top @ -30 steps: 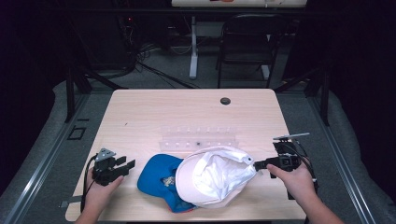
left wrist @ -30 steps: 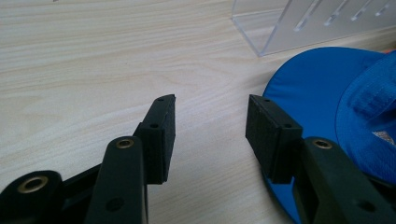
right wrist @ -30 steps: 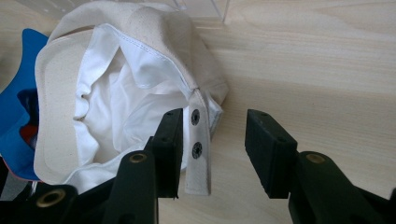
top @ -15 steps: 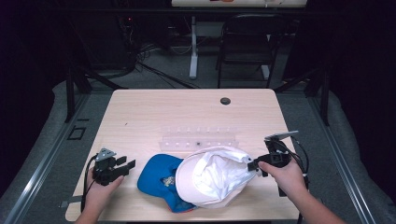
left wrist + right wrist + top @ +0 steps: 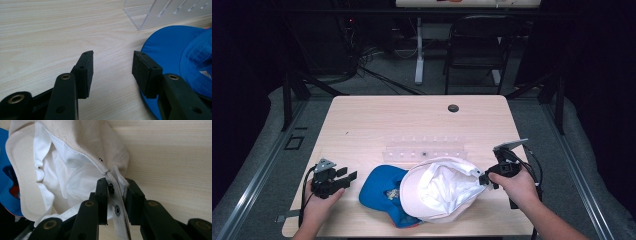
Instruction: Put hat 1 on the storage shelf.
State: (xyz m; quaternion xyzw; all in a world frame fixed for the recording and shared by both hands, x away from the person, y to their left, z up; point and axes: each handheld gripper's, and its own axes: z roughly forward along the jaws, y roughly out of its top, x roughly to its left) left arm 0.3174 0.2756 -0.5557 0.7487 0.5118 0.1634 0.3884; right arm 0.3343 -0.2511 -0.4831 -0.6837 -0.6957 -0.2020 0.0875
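A cream cap (image 5: 439, 190) lies upside down near the table's front edge, its white lining facing up, partly over a blue cap (image 5: 379, 189). My right gripper (image 5: 484, 180) is shut on the cream cap's back strap (image 5: 117, 195), which runs between its jaws in the right gripper view, and the cap's rear edge is lifted. At the front left my left gripper (image 5: 346, 176) stands open on the table, just left of the blue cap (image 5: 175, 50); nothing is between its pads (image 5: 87, 72).
A clear plastic rack (image 5: 426, 151) lies across the middle of the wooden table (image 5: 377, 120), just behind the caps; its corner (image 5: 160, 12) shows in the left gripper view. A small black disc (image 5: 453, 108) sits near the far edge. A chair stands beyond the table.
My right gripper has moved left, in to the cream cap's rear edge, and closed on its strap. The left gripper has stayed put.
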